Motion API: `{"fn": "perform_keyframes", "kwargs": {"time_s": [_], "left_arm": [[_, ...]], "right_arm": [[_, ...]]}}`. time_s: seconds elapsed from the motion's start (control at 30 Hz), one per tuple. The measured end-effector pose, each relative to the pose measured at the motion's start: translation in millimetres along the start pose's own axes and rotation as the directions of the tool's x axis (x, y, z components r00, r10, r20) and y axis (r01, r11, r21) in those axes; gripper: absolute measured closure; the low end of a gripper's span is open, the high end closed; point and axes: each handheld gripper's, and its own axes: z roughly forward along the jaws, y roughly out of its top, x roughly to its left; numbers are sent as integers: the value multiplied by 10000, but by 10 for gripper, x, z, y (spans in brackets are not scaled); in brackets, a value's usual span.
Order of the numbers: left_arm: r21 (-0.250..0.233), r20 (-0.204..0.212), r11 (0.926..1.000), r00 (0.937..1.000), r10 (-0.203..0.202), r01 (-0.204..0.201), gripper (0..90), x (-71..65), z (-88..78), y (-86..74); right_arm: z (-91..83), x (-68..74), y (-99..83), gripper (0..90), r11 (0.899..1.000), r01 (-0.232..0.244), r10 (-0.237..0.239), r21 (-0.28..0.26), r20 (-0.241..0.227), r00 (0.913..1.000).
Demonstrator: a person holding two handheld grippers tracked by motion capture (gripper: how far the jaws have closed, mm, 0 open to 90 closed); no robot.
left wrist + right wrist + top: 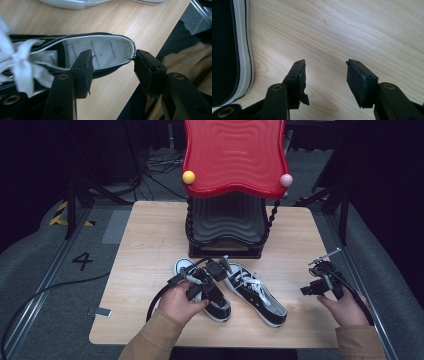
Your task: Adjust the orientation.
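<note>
Straddled the heel of the nearer shoe (100, 51) with the left tongs (112, 68) wide, unclamped; held the right tongs (325, 75) wide, empty, over bare tabletop (362, 30).

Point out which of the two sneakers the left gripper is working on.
The left sneaker, under the left gripper; its fingers straddle its heel. The right sneaker lies untouched beside it.

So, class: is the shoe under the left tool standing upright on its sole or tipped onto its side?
Upright. The left tool view looks down into the shoe, its opening facing up, with the white laces on top.
</note>
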Motion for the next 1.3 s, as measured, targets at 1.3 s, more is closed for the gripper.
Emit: {"fn": "perform_keyframes", "kwargs": {"time_s": [1.3], "left_arm": [[983, 446, 9931, 9966, -690, 644, 810, -47, -93, -431]], "right_arm": [[117, 142, 252, 466, 9967, 802, -802, 107, -30, 9968]]}}
